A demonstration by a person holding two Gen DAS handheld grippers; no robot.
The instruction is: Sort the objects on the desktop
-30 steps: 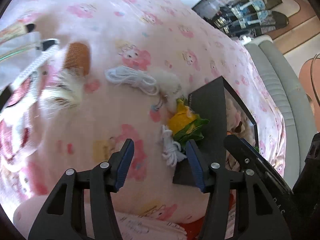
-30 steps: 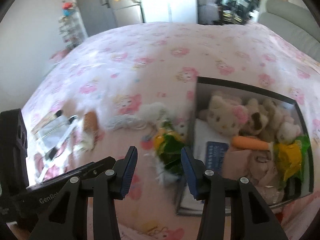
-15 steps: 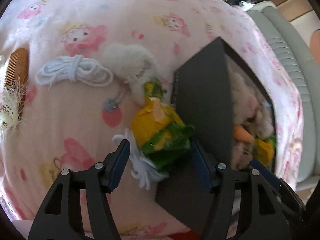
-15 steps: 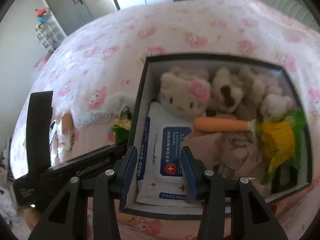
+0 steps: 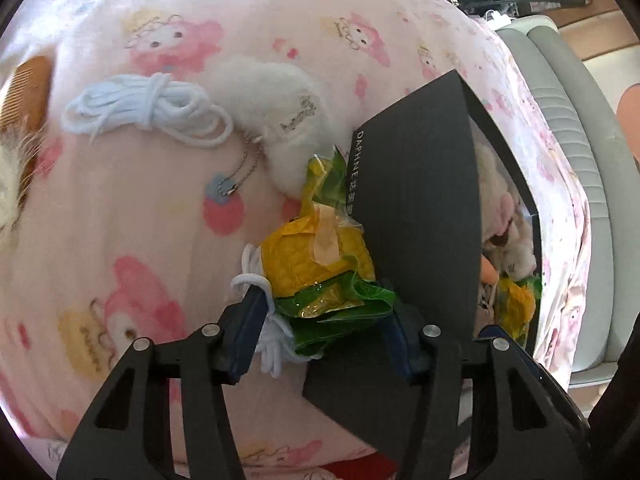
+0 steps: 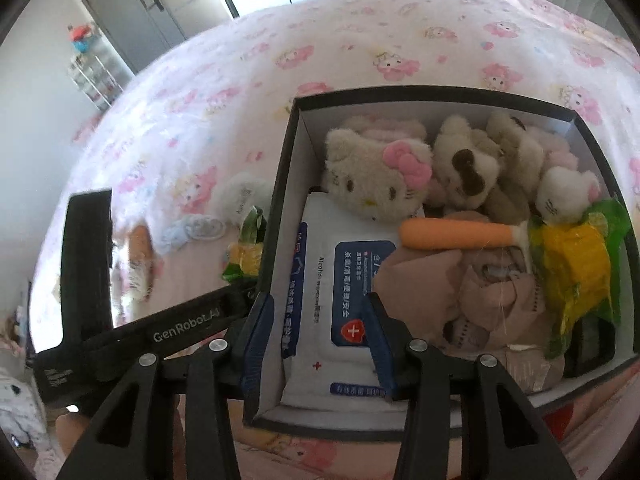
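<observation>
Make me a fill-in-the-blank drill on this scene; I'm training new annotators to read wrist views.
1. The left gripper has its jaws on either side of the yellow-and-green ____ packet.
2. In the black box, the orange stick lies just above the ____ cloth.
3. The white cord bundle lies ____ the box.
4. The cat plush wears a ____ bow.

Missing words: plastic; beige; outside; pink

A grey door (image 6: pixel 132 24) in a white wall (image 6: pixel 36 92), a grey sofa (image 5: pixel 576 128), perhaps daylight.
</observation>
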